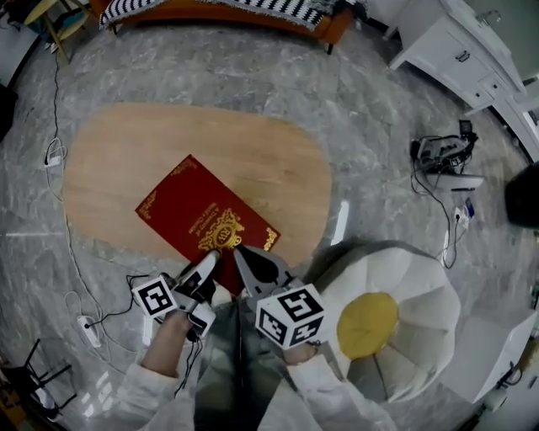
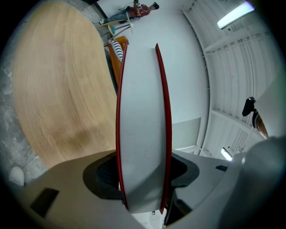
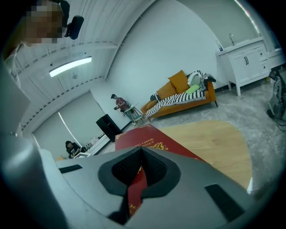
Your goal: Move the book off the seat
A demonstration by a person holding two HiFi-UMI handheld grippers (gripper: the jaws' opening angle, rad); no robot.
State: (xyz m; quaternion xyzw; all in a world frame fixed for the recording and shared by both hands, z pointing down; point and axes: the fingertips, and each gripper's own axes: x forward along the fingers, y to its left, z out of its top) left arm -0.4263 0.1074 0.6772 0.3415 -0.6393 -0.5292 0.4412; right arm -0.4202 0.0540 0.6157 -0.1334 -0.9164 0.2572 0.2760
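Your left gripper (image 1: 208, 263) is closed on the red book (image 1: 202, 217). In the left gripper view the pale page block (image 2: 142, 134) with a red cover on each side fills the gap, and both pads press against it at a medium width.

Your right gripper (image 1: 244, 257) holds the same book just beside the left one. In the right gripper view its jaws (image 3: 140, 167) are nearly together, pinching a thin red cover (image 3: 147, 141) with gold print.

In the head view both grippers meet the book at its near corner, at 6 o'clock of the book. The book reaches away from you toward 11 o'clock over the oval wooden table (image 1: 261, 160). You cannot tell whether it rests on the wood or hangs just above it.

The white petal-shaped seat (image 1: 421, 295) with a yellow centre sits at 4 o'clock, apart from the book. A striped sofa (image 1: 219, 13) is at 12 o'clock and a white cabinet (image 1: 459, 50) at 2 o'clock.
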